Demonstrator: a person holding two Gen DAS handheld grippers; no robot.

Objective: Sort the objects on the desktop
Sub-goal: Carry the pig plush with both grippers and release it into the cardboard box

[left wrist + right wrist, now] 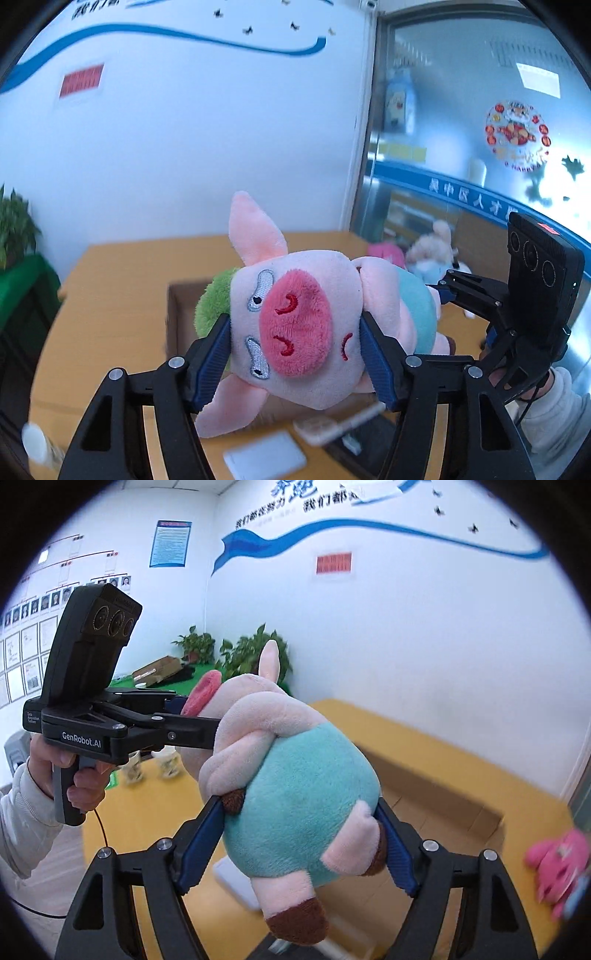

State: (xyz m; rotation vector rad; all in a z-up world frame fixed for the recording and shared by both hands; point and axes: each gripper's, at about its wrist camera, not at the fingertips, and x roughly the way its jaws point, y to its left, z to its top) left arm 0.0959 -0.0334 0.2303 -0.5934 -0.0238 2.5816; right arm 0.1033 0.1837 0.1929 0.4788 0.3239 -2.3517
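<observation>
A pink plush pig (306, 280) with a teal belly hangs above the yellow desk (122, 280), held from two sides. In the left wrist view, my left gripper (295, 325) is shut on the pig's head, with a blue pad against each cheek. My right gripper (443, 290) comes in from the right at the pig's body. In the right wrist view, my right gripper (297, 805) is shut on the pig's teal body (303, 775). There my left gripper (199, 716), in a person's hand, clamps the head from the left.
An open cardboard box (181, 306) (443, 786) lies on the desk under the pig, with a green plush (212, 299) by it. A pink plush (557, 860) and a pale plush (432, 251) sit farther off. Below are a phone (332, 424) and a white pad (264, 459).
</observation>
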